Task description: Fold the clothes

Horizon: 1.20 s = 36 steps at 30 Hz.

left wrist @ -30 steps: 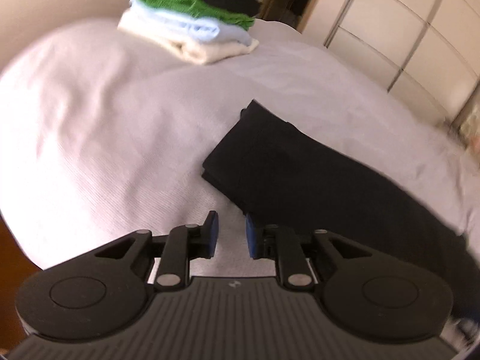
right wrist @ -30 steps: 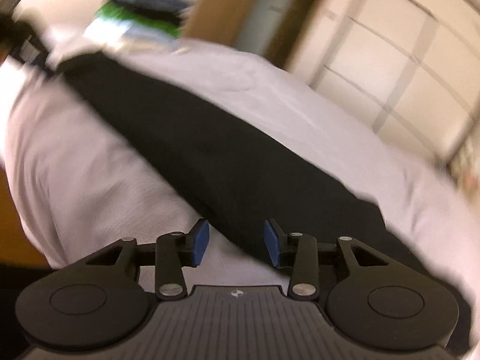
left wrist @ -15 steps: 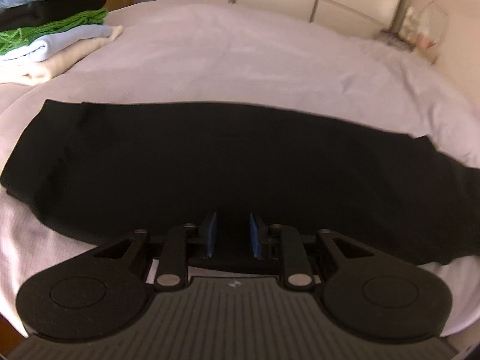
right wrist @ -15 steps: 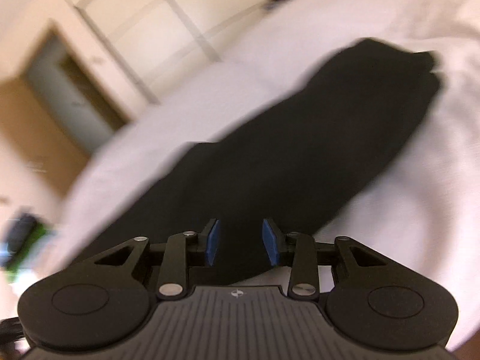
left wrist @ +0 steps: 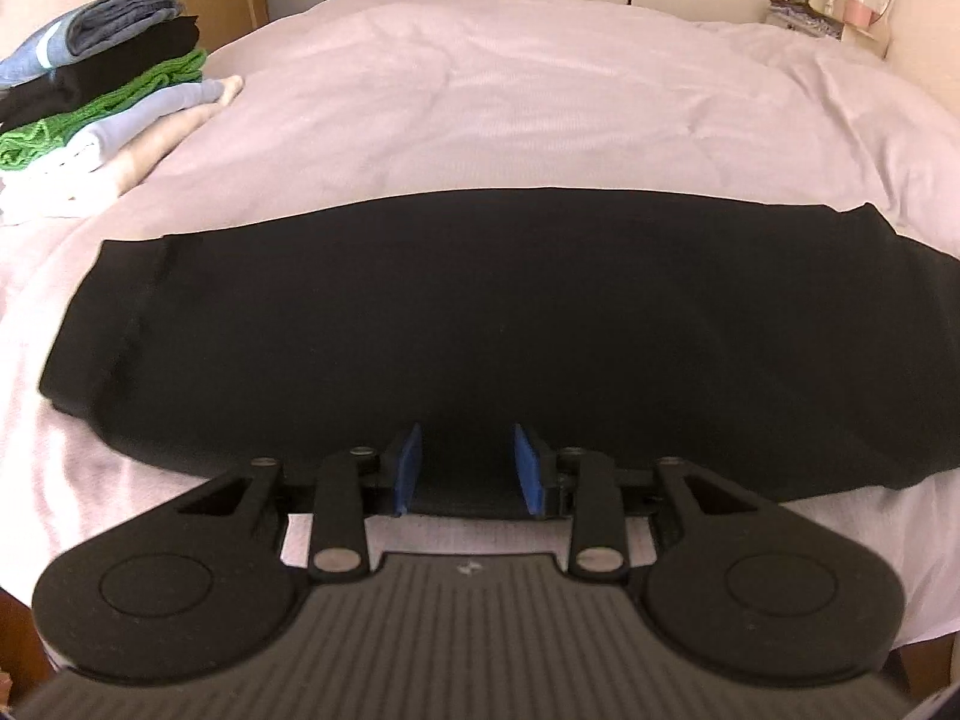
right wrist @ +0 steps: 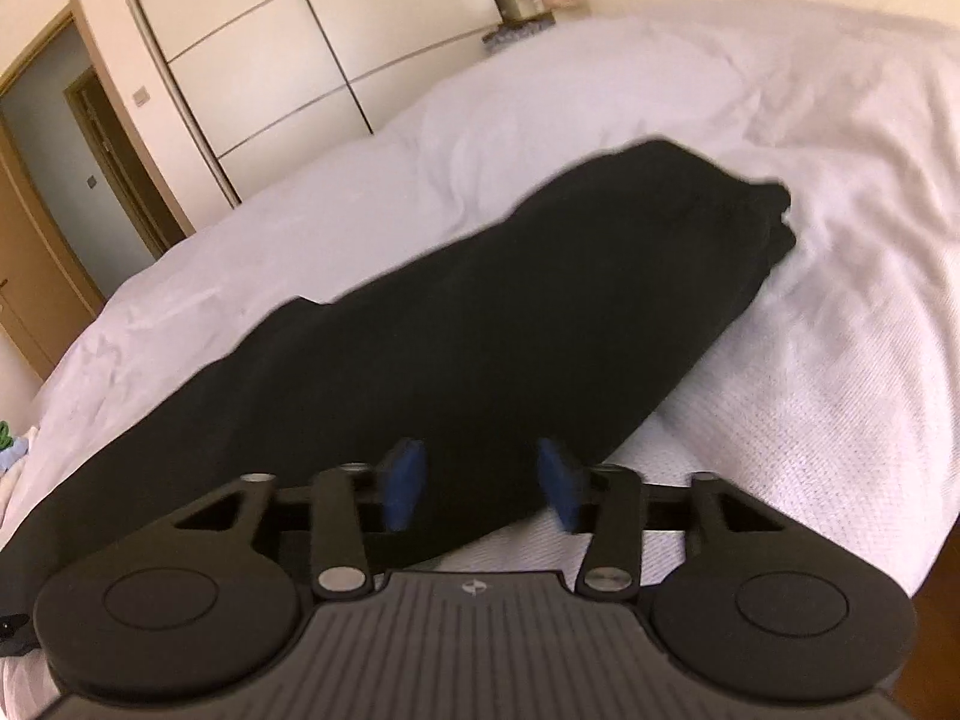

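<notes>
Closest in, the left gripper point(left wrist: 462, 461) hangs low over the near hem of the long black soft-knit garment point(left wrist: 510, 324), its blue pads spread with cloth showing between them but nothing pinched. Over on the other side, the right gripper point(right wrist: 480, 480) is likewise parted, poised above the near edge of that same dark strip point(right wrist: 480, 324); this view is smeared, so whether a pad brushes the fabric is hard to call. The garment lies flat across the pale lilac bedspread point(left wrist: 540, 90), drawn into a narrow lengthwise band, one end squared off by a seam, the far end a bit bunched. It looks light, limp and floppy, likely to sag and drag if lifted by one point, so a grip at each end's corners, through all layers, seems the sound way to carry one end over the other. Further back, at the bed's left edge, sits a neat stack of folded clothes point(left wrist: 102, 96), blue, black, green and cream.
</notes>
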### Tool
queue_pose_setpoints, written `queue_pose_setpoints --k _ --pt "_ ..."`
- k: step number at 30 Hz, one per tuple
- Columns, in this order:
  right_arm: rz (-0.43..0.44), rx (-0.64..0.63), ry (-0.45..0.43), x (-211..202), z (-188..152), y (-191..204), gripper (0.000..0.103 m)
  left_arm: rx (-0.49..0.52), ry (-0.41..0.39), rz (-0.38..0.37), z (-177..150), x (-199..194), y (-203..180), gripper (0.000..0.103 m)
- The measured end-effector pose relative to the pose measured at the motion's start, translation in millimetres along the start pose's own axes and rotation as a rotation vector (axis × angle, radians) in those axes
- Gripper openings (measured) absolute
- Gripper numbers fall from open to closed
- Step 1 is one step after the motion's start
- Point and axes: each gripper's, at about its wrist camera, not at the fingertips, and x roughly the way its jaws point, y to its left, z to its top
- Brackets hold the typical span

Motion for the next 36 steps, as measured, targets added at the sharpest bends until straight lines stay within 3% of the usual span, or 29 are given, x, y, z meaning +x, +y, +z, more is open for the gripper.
queue_pose_setpoints --k 14,17,19,23,28,32,36 --pt "0.030 -0.057 0.030 -49 -24 61 0.073 0.048 -0.046 0.020 -19 -58 9 0.045" --pt "0.027 -0.087 0.031 -60 -29 76 0.080 0.059 -0.067 0.017 -25 -70 12 0.054" --pt "0.023 -0.111 0.033 -67 -33 86 0.087 0.066 -0.081 0.015 -28 -78 14 0.066" --pt "0.005 -0.164 0.040 -77 -37 107 0.101 0.069 -0.105 0.002 -33 -91 17 0.076" --pt "-0.064 -0.194 0.040 -88 -41 133 0.101 0.073 -0.132 -0.017 -38 -103 18 0.097" --pt "-0.107 -0.212 0.028 -99 -44 152 0.103 0.082 -0.140 -0.030 -39 -107 18 0.099" --pt "-0.068 -0.197 0.065 -108 -43 160 0.103 0.081 -0.150 -0.047 -41 -112 18 0.102"
